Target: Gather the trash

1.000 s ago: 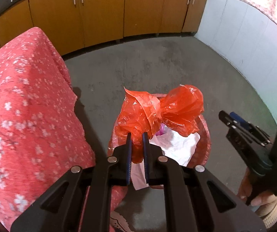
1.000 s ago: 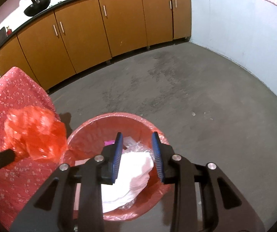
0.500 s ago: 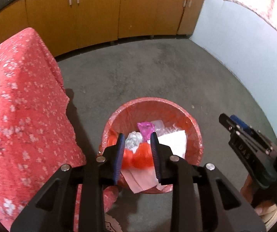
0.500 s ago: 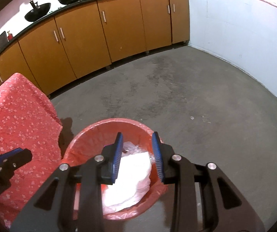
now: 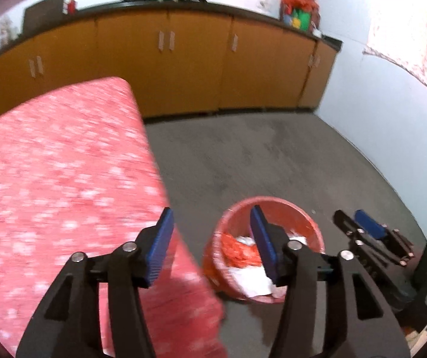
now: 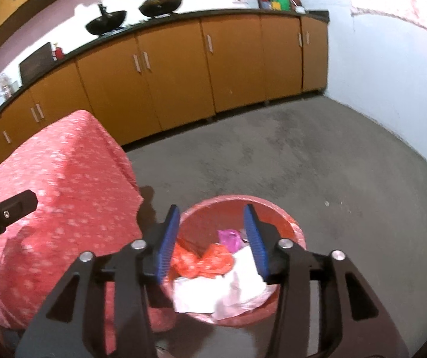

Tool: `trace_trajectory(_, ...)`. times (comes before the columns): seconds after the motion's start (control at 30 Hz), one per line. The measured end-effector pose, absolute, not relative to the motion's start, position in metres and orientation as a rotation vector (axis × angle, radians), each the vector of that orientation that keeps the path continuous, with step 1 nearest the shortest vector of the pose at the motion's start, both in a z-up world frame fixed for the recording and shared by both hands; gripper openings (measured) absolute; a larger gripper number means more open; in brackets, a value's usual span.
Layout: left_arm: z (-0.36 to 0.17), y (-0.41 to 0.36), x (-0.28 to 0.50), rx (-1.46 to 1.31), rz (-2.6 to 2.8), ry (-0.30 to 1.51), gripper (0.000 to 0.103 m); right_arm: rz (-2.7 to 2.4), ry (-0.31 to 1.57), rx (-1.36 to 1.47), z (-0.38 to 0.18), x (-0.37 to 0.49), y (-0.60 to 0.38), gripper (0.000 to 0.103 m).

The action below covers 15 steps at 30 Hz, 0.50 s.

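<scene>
Looking down along the left tool [image 5: 211,219]: jaws about half wide, just been opening, nothing between the blue pads [image 5: 159,244], nothing held. Below and beyond the right-hand pad, on the grey floor [image 5: 258,155], a round red trash bin [image 5: 273,200] lined with red plastic, standing upright, just beside the hanging edge of the red flowered cloth [image 5: 64,164] over the table. Inside the bin, clear of the tool and partly hidden behind that pad, the crumpled red plastic bag [image 5: 237,250] on top of white paper [image 5: 255,283]. Farther to the right in the same view, the right tool [image 5: 362,232], seen from the side, apart from the bin. Looking down along the right tool [image 6: 211,217]: jaws also about half wide, just been opening, empty, framing the bin [image 6: 273,205] from above without touching it. Between and below its pads, down in the bin, the red bag [image 6: 204,261] as a flat crumpled lump, longer from left to right across the picture than from front to back, its left end against the bin wall under the left pad; impossible to tell a mouth or a knot, so no clear pointing end. Next to it a small magenta wrapper [image 6: 228,237] toward the far side and the white paper [image 6: 213,292] toward the near rim. At the left edge of this view, one black finger of the left tool [image 6: 4,211] over the flowered cloth [image 6: 64,179]. Behind, orange cabinets [image 6: 168,83] and two black woks [image 6: 106,24] on their top.
</scene>
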<state>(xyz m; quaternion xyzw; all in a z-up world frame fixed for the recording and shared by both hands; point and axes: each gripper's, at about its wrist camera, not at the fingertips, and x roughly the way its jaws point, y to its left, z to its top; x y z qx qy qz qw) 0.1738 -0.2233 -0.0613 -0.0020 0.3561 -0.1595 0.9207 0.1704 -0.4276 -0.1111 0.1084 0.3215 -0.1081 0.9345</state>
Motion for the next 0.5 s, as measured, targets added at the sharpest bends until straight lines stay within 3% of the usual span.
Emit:
trace_trajectory(0.07, -0.051, -0.204, 0.162, -0.006, -0.299, 0.690, 0.062, -0.213, 0.628, 0.212, -0.096, 0.163, -0.415, 0.059)
trace_trajectory(0.23, -0.031, -0.170, 0.127, 0.031, -0.252, 0.587, 0.082, -0.212, 0.536, 0.228, -0.056, 0.138, -0.390, 0.091)
trace_trajectory(0.3, -0.022, -0.153, 0.108, 0.039, -0.230, 0.537, 0.091, -0.227, 0.490, 0.226, -0.042, 0.124, -0.379, 0.099)
trace_trajectory(0.5, -0.002, -0.116, 0.072, 0.025, -0.181, 0.455, 0.101, -0.266, 0.401, 0.147, -0.003, 0.091, -0.341, 0.099)
